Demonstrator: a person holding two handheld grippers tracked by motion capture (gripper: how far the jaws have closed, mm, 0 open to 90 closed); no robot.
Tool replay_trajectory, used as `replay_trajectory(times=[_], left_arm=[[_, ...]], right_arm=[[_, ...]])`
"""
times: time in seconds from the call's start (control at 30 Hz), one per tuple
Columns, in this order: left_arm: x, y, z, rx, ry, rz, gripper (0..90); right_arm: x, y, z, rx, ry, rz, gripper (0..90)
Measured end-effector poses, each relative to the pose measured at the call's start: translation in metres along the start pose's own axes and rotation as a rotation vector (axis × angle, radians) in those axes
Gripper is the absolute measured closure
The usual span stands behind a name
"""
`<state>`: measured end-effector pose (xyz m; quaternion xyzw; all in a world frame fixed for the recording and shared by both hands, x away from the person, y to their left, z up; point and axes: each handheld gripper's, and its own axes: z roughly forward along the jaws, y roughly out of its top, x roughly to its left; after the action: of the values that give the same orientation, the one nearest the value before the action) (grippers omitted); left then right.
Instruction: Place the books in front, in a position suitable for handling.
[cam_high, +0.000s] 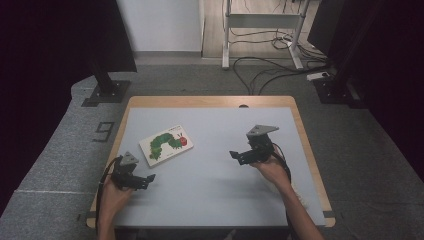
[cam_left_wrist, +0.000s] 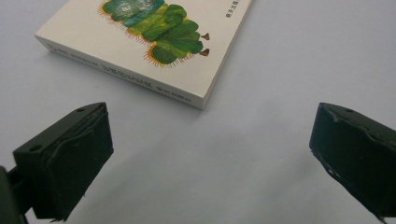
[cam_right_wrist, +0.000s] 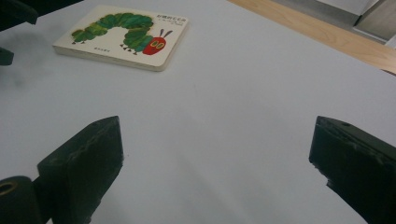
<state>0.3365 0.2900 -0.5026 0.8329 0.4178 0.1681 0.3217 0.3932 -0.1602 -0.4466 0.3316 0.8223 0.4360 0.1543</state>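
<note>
Left tool (cam_high: 148, 178): held low at near left, jaws spread wide, empty. Right tool (cam_high: 234, 155): raised at right, jaws likewise wide apart, empty. Forearms entered from below.

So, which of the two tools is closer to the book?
The left tool: the book lies just beyond its jaws, while the right tool is farther across the table.

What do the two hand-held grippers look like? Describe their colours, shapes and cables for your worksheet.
Both the left gripper and the right gripper are black, each topped by a grey three-cornered plate. Their fingers are chunky black blocks with small round holes near the tips. A black cable trails back from each. The forearms show no sleeves.
</note>
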Motion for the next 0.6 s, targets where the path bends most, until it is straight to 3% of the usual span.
replay_trajectory(times=[0.2, 0.53, 0.6], left_arm=[[0.002, 0.006, 0.008, 0.018, 0.004, 0.029, 0.0], [0.009, 0.007, 0.024, 0.013, -0.009, 0.035, 0.0], [0.010, 0.010, 0.028, 0.032, -0.014, 0.041, 0.0]], right_arm=[[0.008, 0.002, 0.020, 0.010, 0.010, -0.028, 2.8], [0.016, -0.006, 0.051, 0.039, 0.034, -0.038, 3.1], [0.016, -0.008, 0.056, 0.044, 0.035, -0.037, 3.3]])
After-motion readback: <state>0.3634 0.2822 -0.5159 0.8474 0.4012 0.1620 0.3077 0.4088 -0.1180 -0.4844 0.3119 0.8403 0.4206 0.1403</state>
